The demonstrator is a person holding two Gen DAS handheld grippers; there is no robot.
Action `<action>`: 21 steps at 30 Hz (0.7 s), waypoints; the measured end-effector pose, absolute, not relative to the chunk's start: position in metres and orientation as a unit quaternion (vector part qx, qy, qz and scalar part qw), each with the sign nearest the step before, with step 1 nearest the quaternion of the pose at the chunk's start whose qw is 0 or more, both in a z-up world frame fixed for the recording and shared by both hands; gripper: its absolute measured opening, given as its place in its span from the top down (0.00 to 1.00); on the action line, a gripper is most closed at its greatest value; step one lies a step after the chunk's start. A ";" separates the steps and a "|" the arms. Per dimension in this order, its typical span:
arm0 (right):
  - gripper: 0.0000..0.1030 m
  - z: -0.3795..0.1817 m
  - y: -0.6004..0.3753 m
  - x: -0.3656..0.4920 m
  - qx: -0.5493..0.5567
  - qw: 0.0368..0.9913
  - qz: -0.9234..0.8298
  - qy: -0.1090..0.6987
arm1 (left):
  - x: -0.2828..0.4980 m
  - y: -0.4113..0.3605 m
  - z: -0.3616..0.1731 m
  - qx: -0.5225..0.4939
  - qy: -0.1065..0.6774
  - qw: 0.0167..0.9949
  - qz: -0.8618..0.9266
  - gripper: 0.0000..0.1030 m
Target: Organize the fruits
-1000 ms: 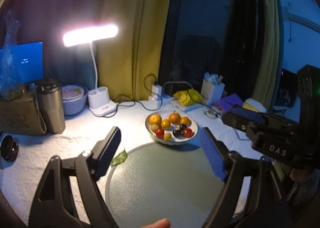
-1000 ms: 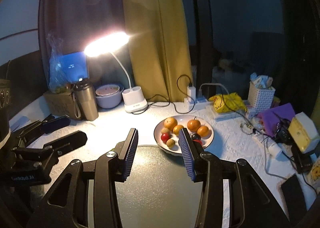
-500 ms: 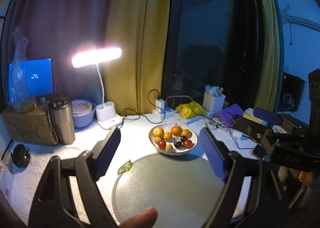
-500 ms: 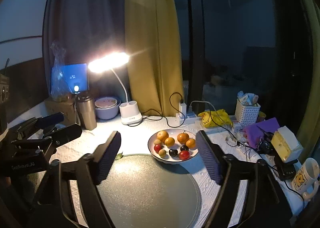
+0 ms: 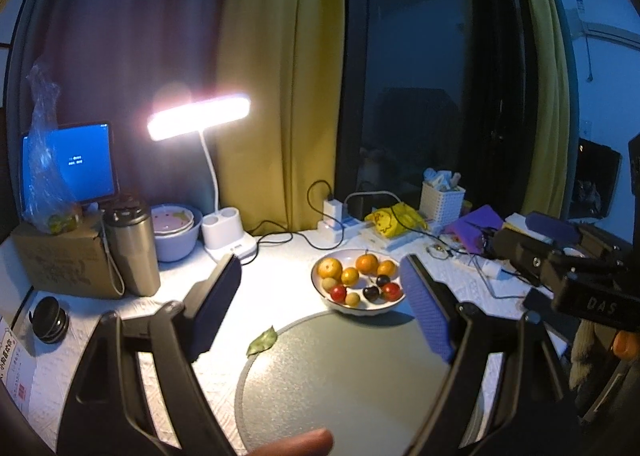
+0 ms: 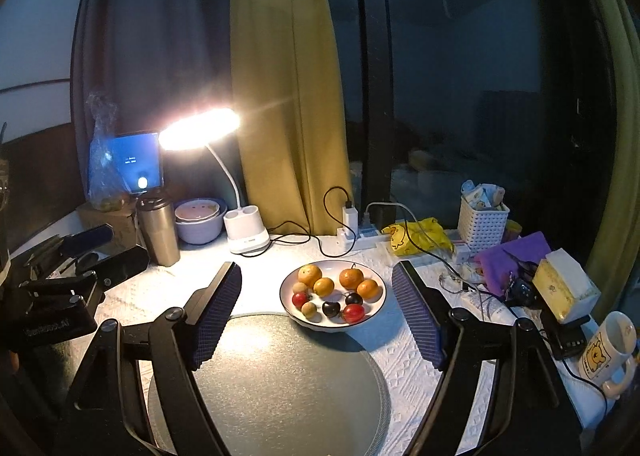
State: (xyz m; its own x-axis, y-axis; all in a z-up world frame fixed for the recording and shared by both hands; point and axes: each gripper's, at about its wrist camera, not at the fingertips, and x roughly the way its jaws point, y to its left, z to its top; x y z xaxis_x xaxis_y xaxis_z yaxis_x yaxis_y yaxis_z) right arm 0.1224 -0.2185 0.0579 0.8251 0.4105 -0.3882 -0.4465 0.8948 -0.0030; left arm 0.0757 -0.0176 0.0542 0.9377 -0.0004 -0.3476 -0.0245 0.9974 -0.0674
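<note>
A white plate (image 5: 376, 310) (image 6: 376, 310) holds several small fruits: oranges (image 5: 330, 267) (image 6: 351, 278), red cherry tomatoes (image 5: 338, 293) (image 6: 353, 312), dark cherries (image 6: 330, 309) and tan round fruits. It stands at the far edge of a round grey mat (image 5: 340, 380) (image 6: 280, 380). My left gripper (image 5: 320, 308) is open and empty, held above the mat short of the plate. My right gripper (image 6: 318, 312) is open and empty, its fingers either side of the plate in view. Each gripper shows at the edge of the other's view.
A lit desk lamp (image 5: 200, 122), a steel tumbler (image 5: 132, 248), a bowl (image 5: 176, 230), a cardboard box and a tablet stand at back left. A power strip with cables (image 6: 352, 232), a white basket (image 6: 482, 222), a tissue box and a mug (image 6: 608, 352) are at right. A leaf (image 5: 262, 341) lies by the mat.
My right gripper opened wide from nearly shut. Both grippers pulled back and up, so the plate looks smaller and farther.
</note>
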 end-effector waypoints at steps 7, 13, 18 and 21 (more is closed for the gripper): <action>0.22 0.057 -0.217 0.125 -0.047 0.954 0.223 0.195 | 0.076 -0.016 0.055 -0.038 0.176 0.984 0.001 0.20; 0.22 0.057 -0.217 0.126 -0.047 0.954 0.223 0.195 | 0.076 -0.016 0.056 -0.039 0.176 0.984 -0.006 0.20; 0.22 0.056 -0.220 0.130 -0.047 0.954 0.221 0.197 | 0.077 -0.016 0.057 -0.040 0.175 0.984 -0.009 0.20; 0.22 0.056 -0.220 0.131 -0.047 0.954 0.221 0.197 | 0.077 -0.016 0.057 -0.040 0.175 0.984 -0.010 0.20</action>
